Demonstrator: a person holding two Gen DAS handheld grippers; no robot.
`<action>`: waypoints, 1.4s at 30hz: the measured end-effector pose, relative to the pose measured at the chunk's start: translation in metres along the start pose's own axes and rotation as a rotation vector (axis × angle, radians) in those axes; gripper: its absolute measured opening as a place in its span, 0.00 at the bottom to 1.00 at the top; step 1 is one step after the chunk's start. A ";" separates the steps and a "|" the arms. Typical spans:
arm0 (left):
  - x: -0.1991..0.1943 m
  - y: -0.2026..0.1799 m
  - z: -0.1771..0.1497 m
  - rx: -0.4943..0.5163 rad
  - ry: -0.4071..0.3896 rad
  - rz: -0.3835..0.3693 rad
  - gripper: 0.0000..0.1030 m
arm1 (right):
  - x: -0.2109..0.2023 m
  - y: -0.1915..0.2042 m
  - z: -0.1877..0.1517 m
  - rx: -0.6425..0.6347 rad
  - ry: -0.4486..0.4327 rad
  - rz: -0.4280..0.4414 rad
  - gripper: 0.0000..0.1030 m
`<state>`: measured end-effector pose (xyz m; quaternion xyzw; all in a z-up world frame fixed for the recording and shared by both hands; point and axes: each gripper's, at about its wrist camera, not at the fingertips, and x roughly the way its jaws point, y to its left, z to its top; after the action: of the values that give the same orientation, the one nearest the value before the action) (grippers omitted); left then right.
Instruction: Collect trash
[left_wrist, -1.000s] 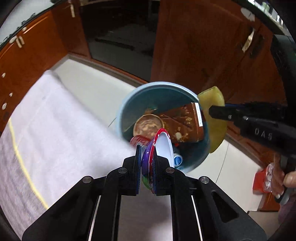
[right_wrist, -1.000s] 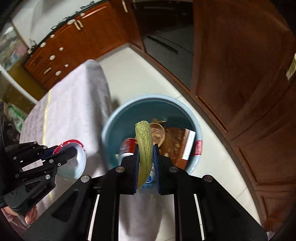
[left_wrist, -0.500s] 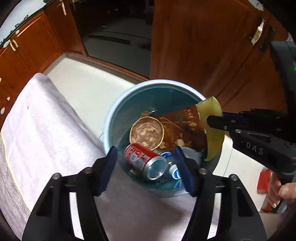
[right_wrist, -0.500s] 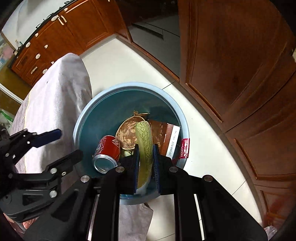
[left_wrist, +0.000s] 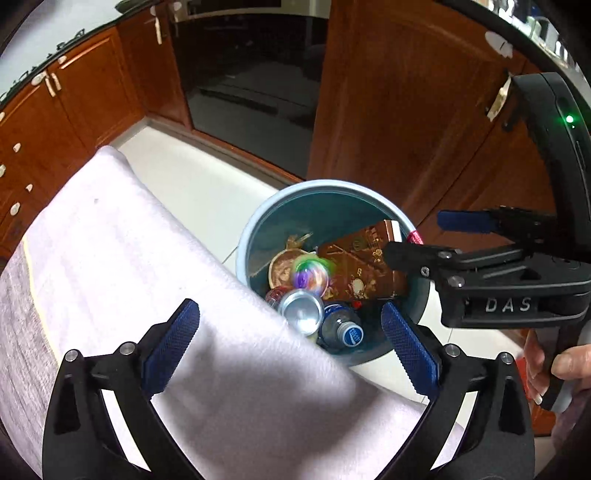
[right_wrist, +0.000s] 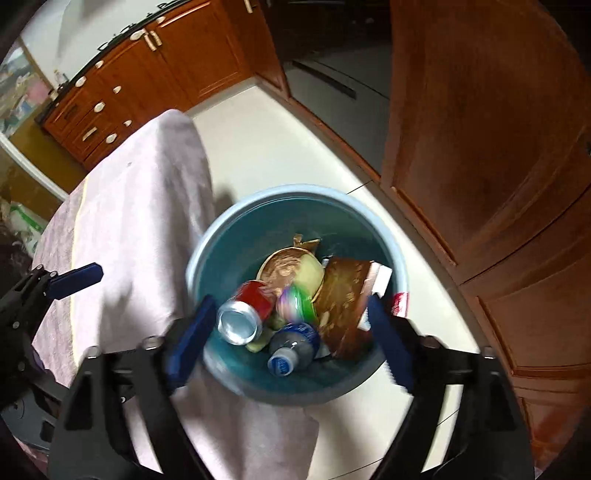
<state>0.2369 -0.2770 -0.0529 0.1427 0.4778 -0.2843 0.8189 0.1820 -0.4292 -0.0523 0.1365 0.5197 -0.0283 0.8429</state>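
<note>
I see reddish wood cabinets (right_wrist: 122, 92) w/ pale handles, pale tile floor (left_wrist: 207, 195), big wood door (right_wrist: 491, 110), dark opening (left_wrist: 251, 66) behind, table w/ whitish cloth (left_wrist: 110, 258)

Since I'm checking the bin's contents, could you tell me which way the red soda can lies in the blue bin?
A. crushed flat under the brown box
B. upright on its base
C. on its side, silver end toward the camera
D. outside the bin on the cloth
C: the red soda can lies tipped on its side in the blue bin, round silver end facing the camera, beside the capped bottle.
</note>
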 end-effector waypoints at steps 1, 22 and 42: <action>-0.005 0.000 -0.003 -0.001 -0.005 0.009 0.96 | -0.003 0.004 -0.002 -0.010 0.000 -0.005 0.83; -0.117 -0.012 -0.068 -0.068 -0.116 0.145 0.96 | -0.100 0.045 -0.080 -0.147 -0.024 -0.165 0.94; -0.121 -0.025 -0.088 -0.078 -0.093 0.179 0.96 | -0.111 0.044 -0.110 -0.161 -0.029 -0.230 0.94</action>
<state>0.1142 -0.2129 0.0084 0.1394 0.4353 -0.1973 0.8673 0.0445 -0.3686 0.0082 0.0077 0.5202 -0.0848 0.8498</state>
